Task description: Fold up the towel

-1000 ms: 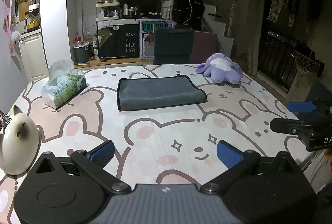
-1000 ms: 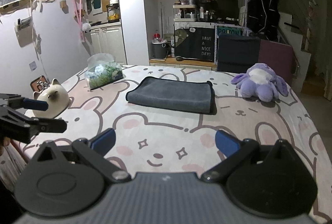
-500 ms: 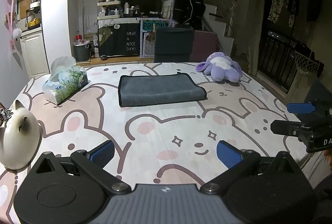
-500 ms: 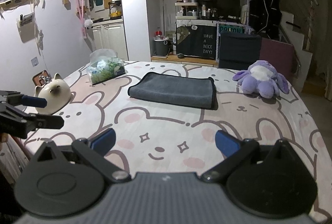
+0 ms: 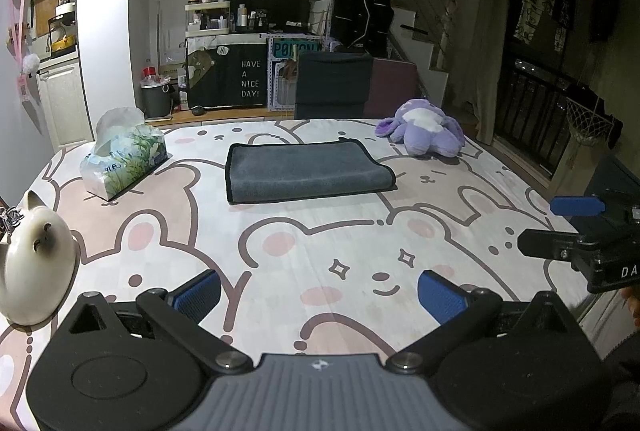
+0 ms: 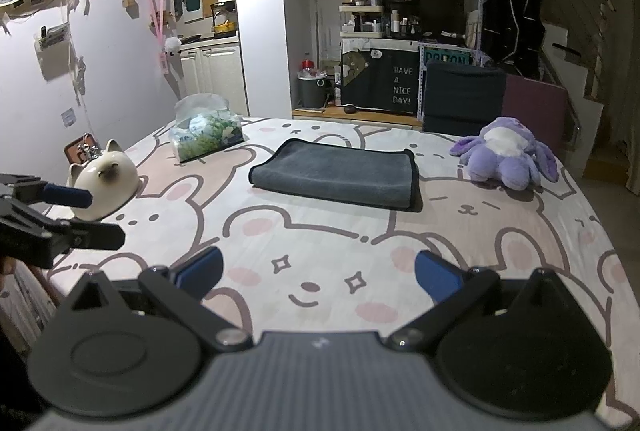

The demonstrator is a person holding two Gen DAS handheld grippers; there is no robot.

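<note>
Tissue pack (image 5: 122, 161) and plush (image 5: 424, 132) flank towel (image 5: 306, 171) (folded)

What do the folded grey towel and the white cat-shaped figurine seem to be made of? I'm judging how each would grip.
The folded grey towel looks like soft microfibre or plush cloth: matte nap, rounded fold, dark stitched edging. The white cat-shaped figurine looks like glazed ceramic, possibly plastic: smooth, glossy, with soft highlights.
</note>
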